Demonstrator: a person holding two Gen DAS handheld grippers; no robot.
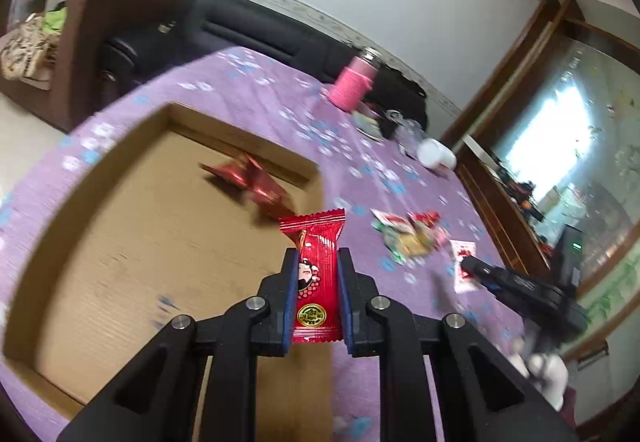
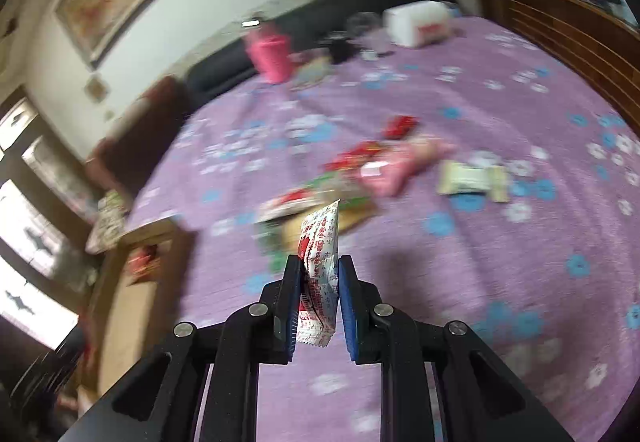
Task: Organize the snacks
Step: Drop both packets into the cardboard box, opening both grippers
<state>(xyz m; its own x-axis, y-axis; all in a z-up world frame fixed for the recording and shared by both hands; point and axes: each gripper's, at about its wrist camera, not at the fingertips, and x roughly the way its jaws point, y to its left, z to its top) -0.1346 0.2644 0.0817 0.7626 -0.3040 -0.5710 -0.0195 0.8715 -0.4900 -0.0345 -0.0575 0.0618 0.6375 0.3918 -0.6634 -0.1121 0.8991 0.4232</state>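
Snacks in sealed wrappers are held by both tongs above a desk (image 1: 248, 90) covered with a purple cloth printed with blue and white flowers. A red foil-wrapped candy packet bearing a cartoon figure and a gold seal (image 1: 315, 274) is clamped upright between the blue pads of the left tongs (image 1: 317, 274), over the near right corner of a shallow brown cardboard box (image 1: 120, 242) that lies on the cloth. Inside that box, toward its far side, a blurred red foil packet (image 1: 248, 182) is seen. A white packet printed in red (image 2: 319, 274) is gripped on edge by the right tongs (image 2: 319, 278), lifted clear of the cloth. Beyond it a loose heap of mixed wrappers in red, green, pink and yellow (image 2: 360, 178) is spread on the cloth, with a small red packet (image 2: 400, 126) just behind the heap and a cream-coloured wrapped bar (image 2: 472, 180) to its right. At the far edge of the desk a pink cup with a metal lid (image 1: 354, 84) and a white box-shaped pack (image 2: 418, 22) are set. A dark sofa (image 1: 256, 26) is seen along the wall behind the desk.
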